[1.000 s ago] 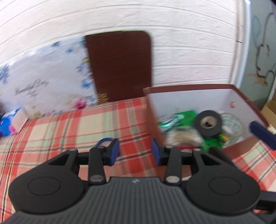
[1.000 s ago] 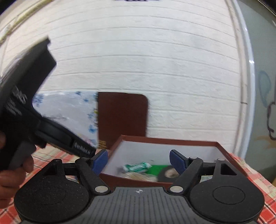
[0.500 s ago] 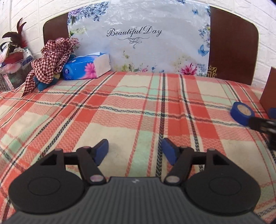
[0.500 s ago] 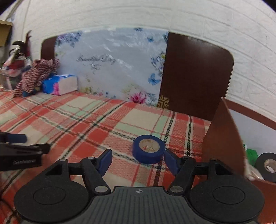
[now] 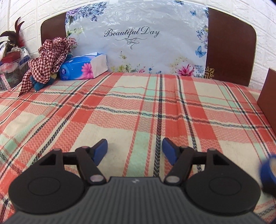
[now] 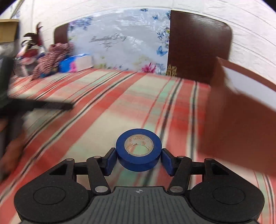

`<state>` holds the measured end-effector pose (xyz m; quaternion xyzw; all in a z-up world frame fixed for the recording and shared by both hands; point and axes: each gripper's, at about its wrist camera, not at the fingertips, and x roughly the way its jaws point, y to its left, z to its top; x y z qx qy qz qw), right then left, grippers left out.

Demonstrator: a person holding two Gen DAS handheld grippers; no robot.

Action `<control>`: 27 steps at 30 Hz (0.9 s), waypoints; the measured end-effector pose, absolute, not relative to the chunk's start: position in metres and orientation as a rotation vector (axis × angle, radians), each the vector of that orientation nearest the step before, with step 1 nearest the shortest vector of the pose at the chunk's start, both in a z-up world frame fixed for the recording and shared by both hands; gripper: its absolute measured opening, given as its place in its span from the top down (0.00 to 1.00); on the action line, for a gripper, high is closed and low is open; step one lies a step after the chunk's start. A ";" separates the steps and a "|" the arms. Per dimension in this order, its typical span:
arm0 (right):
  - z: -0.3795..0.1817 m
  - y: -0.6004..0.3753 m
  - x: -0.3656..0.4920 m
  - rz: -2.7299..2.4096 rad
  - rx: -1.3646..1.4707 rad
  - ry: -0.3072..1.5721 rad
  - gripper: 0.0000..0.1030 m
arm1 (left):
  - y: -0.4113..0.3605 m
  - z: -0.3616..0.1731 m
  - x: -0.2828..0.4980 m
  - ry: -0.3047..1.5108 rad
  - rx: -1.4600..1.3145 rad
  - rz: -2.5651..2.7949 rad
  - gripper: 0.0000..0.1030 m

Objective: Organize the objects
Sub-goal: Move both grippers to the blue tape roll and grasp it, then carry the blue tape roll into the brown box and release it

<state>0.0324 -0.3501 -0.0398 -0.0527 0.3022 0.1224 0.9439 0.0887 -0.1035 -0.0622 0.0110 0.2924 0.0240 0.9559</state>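
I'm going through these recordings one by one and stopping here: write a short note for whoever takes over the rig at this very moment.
Right gripper: fingers closing around the blue tape roll, which sits between them over the plaid cloth; the pads look to be at its sides, but a firm grip is not certain.
Left gripper: open, nothing between its fingers, low over the cloth.
Brown box: just right of the roll.
Done: roll reached.
Left: finish the grip, carry the roll over the box wall, probably release it inside.

A white brick-patterned wall [image 5: 241,10] is seen ahead of the gripper, fronted by a dark brown headboard [image 5: 229,51]; a plaid bedcover [image 5: 120,106] is spread beneath, daylit.
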 end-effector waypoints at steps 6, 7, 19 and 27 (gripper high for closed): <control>-0.039 -0.362 -0.057 0.200 -0.161 0.588 0.37 | -0.144 -0.036 0.051 0.721 0.005 -0.195 0.45; -0.039 -0.365 -0.061 0.197 -0.166 0.589 0.37 | -0.157 -0.030 0.040 0.739 0.006 -0.272 0.47; -0.047 -0.372 -0.057 0.257 -0.111 0.607 0.42 | -0.236 -0.033 0.010 1.088 -0.022 -0.676 0.65; -0.022 -0.389 -0.056 0.202 -0.073 0.460 0.51 | -0.245 0.029 0.013 0.946 -0.026 -0.693 0.85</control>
